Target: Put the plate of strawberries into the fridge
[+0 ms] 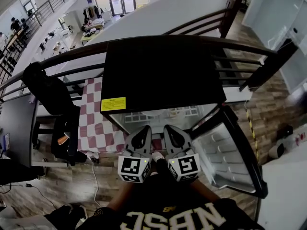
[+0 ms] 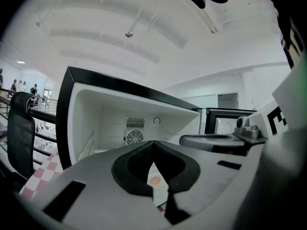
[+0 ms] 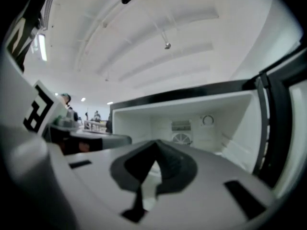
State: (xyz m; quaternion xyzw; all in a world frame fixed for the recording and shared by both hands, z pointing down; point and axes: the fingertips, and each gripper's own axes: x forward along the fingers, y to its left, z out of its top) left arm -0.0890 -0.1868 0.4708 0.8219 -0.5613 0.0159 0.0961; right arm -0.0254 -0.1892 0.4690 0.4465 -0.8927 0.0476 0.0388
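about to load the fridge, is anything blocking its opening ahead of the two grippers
Nothing visible does. The fridge door is swung wide open to the right, and the compartment straight ahead of the left gripper and right gripper shows bare white walls. The plate of strawberries can't be made out.

An open-plan workplace, seen from an upper gallery: curved dark metal railing (image 1: 76, 55), brown wood-plank floor (image 1: 268, 99), small black-topped white fridge (image 1: 163, 75), cluttered work tables (image 1: 53, 42) and people (image 1: 17, 24) downstairs
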